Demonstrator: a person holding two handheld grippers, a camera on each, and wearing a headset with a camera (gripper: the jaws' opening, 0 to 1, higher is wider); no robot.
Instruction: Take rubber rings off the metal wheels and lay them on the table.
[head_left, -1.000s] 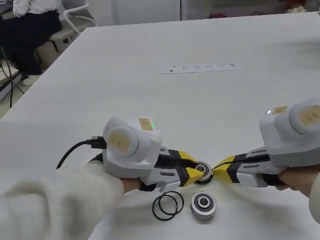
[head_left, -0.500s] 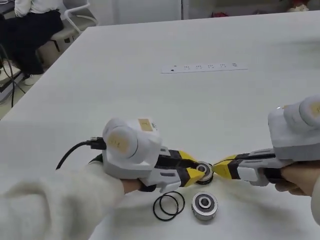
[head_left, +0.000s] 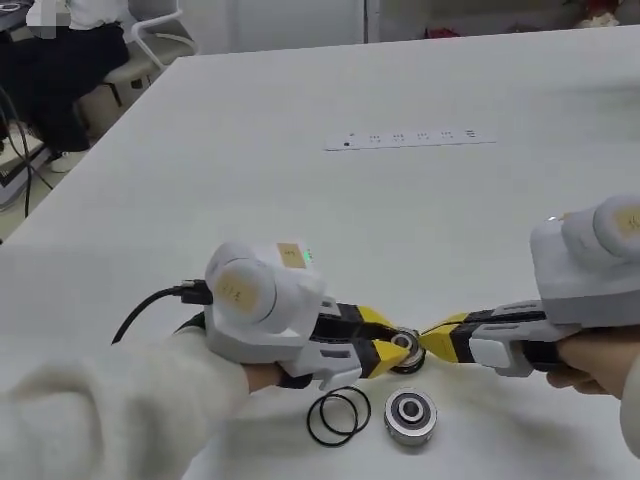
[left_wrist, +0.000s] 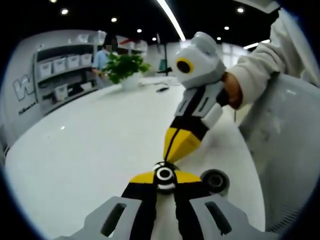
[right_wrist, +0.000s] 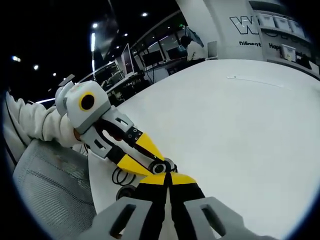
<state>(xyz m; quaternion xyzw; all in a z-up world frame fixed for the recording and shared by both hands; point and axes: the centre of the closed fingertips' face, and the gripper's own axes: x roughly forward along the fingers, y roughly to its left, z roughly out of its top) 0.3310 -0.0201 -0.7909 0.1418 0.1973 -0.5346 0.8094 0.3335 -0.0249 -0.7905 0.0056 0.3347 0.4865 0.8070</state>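
Starting with the head view: the left gripper clamped a metal wheel; rubber rings lay on the table nearby. Left gripper view confirmed that clamp. Right gripper view: the right gripper was pinched together at the wheel's rim, hold undetermined.

1. The table has a smooth white top with a faint sheen.
2. The loose wheel, at 6 o'clock from the tool tips, is bright polished metal with a dark centre.
3. The rubber rings, at 9 o'clock from it, are thin, black and matt.
4. The left tool and right tool have white satin plastic housings and matt yellow-and-black tips.
5. The clamped wheel has a shiny metal face.
6. The sleeve is cream, fuzzy cloth.
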